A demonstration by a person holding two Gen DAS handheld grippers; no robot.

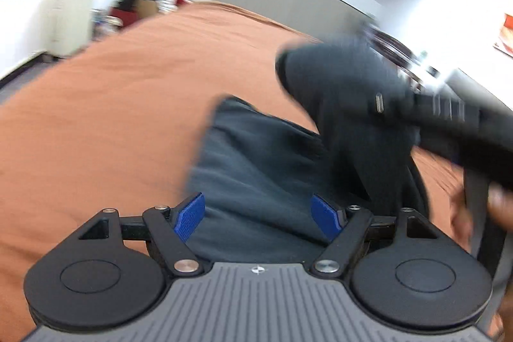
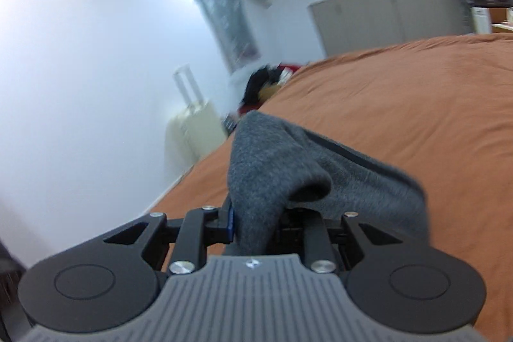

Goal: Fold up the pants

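Dark grey pants point(image 1: 256, 162) lie partly on the orange bedspread point(image 1: 112, 104). One end is lifted at the right of the left wrist view, where the other hand-held gripper's black body point(image 1: 465, 124) carries it. My left gripper point(image 1: 258, 215) hovers over the lying part with its blue pads point(image 1: 189, 215) wide apart and not pressing on cloth. In the right wrist view, my right gripper point(image 2: 253, 223) is shut on a bunch of the grey pants point(image 2: 272, 169), which drape over its fingers and hide them. Both views are motion-blurred.
The orange bedspread point(image 2: 400, 104) fills most of both views. A cream suitcase point(image 2: 192, 130) stands by the white wall beside the bed. Dark and red clutter point(image 2: 266, 79) sits past the bed's far corner, with grey wardrobe doors point(image 2: 384, 18) behind. A person's hand point(image 1: 500, 207) shows at the right edge.
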